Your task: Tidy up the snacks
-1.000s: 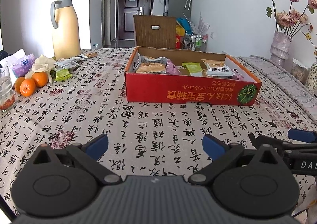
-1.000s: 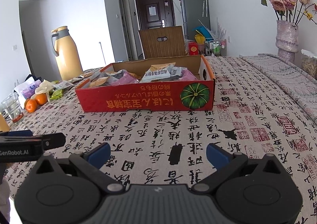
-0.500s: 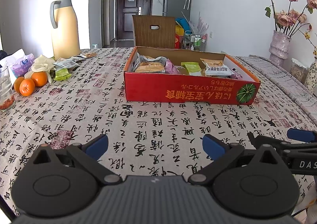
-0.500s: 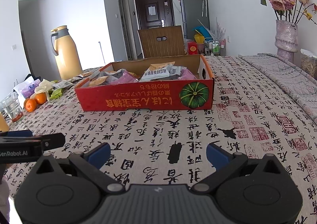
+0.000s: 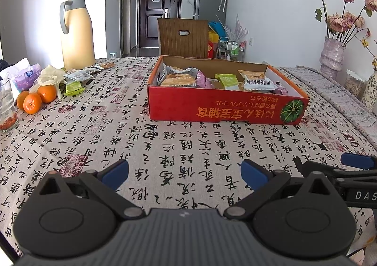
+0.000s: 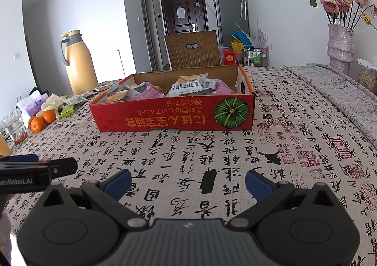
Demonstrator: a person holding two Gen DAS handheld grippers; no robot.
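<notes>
The tablecloth [image 5: 99, 129] looked like coarse woven cloth, matt, printed with black script. The box [image 5: 226, 108] was cardboard, its red outer face printed and faintly sheened, its inner walls raw brown. The packets [image 5: 258, 83] inside were glossy crinkled plastic film. The left gripper [image 5: 185, 171] and right gripper [image 6: 188, 182] were matt black plastic with smooth blue pads. The flask [image 5: 76, 33] looked smooth and satin. The glass [image 5: 7, 106] was clear.

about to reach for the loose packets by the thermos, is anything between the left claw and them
Nothing visible stands in the way. Only bare printed tablecloth lies between the open left claw and the loose green and white snack packets. The three oranges sit just left of them, the red cardboard box well right.
</notes>
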